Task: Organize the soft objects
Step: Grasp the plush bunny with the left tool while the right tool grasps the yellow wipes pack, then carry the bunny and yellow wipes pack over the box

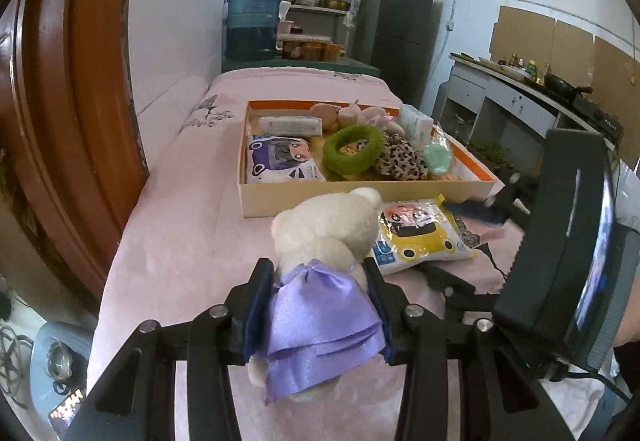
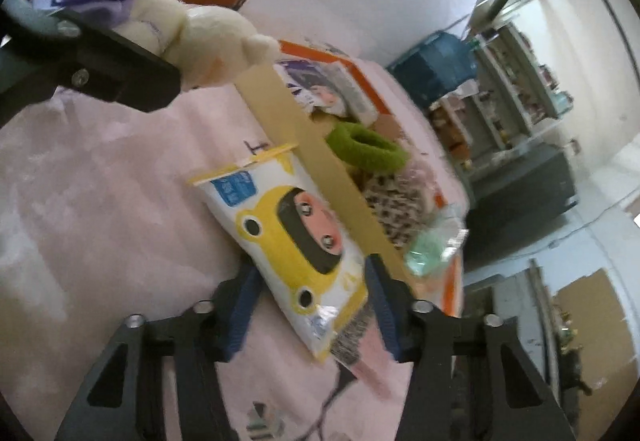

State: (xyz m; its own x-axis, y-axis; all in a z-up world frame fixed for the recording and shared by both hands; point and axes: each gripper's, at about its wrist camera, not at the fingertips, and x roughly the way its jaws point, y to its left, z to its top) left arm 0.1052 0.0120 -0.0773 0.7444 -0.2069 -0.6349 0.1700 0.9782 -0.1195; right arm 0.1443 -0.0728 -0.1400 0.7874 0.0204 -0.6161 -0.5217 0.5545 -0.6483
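My left gripper (image 1: 318, 267) is shut on a white teddy bear (image 1: 326, 227) in a purple satin dress and holds it over the pink bed, just short of the cardboard box (image 1: 360, 195). The bear also shows in the right wrist view (image 2: 208, 37), at the upper left. My right gripper (image 2: 312, 269) has its blue pads on both sides of a yellow cartoon tissue pack (image 2: 292, 241) lying beside the box; the pack also shows in the left wrist view (image 1: 416, 235). The box holds a green ring (image 1: 352, 149), a leopard-print scrunchie (image 1: 400, 161), a purple tissue pack (image 1: 280, 161) and other soft items.
The pink bedspread (image 1: 180, 233) covers the bed. A brown wooden headboard (image 1: 68, 81) rises on the left. A blue water jug (image 1: 250, 23), shelves and a dark fridge (image 1: 398, 29) stand behind the bed. A counter with a stove (image 1: 560, 89) runs on the right.
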